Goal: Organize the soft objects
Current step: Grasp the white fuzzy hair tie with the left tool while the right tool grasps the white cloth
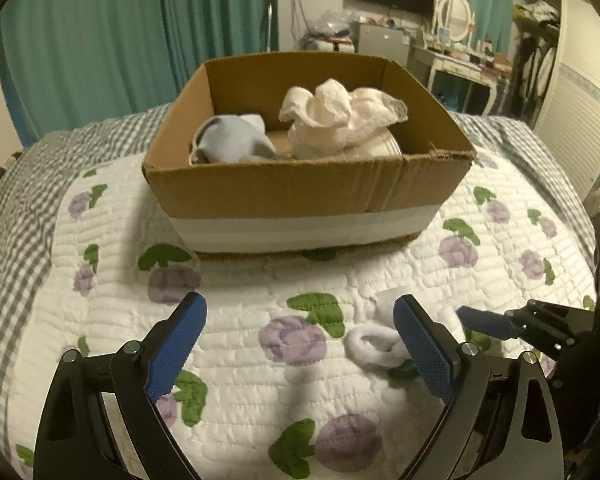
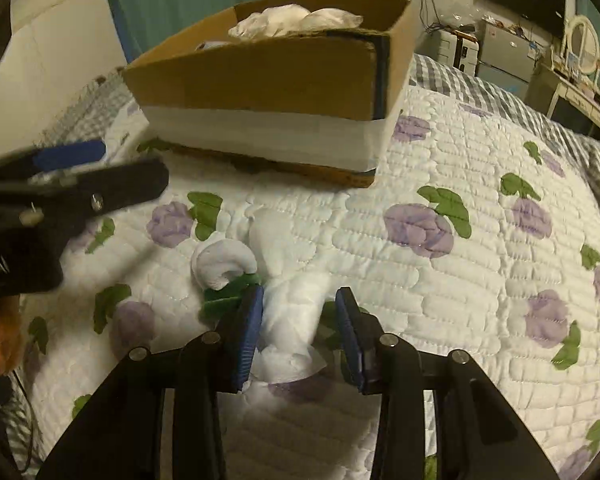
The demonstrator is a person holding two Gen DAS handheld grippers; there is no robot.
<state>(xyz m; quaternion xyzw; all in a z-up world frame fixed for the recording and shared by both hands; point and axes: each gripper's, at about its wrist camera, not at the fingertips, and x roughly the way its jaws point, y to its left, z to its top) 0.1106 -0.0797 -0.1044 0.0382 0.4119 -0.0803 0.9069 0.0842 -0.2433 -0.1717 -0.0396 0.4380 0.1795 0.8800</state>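
Fingers of the right gripper point(image 2: 299, 322) straddle a white sock point(image 2: 288, 312) on the quilt point(image 2: 440, 280), not visibly closed; the left gripper point(image 1: 300, 344) gapes empty. The cardboard box point(image 1: 300, 192) holds cream cloth point(image 1: 340, 116) and a half-hidden bluish garment point(image 1: 232, 140).

White sock point(image 2: 288, 300): you see it lying limp and crumpled on the quilt at 6 o'clock of the box, its curled cuff point(image 1: 374, 345) rolled into a ring at its 9 o'clock end.
Cardboard box point(image 1: 300, 196): open-topped, upright on the bed, white band round its base.
Cream lacy cloth point(image 1: 340, 116): bunched inside the box, at 3 o'clock.
Pale blue cloth point(image 1: 232, 140): crumpled inside, at 9 o'clock.
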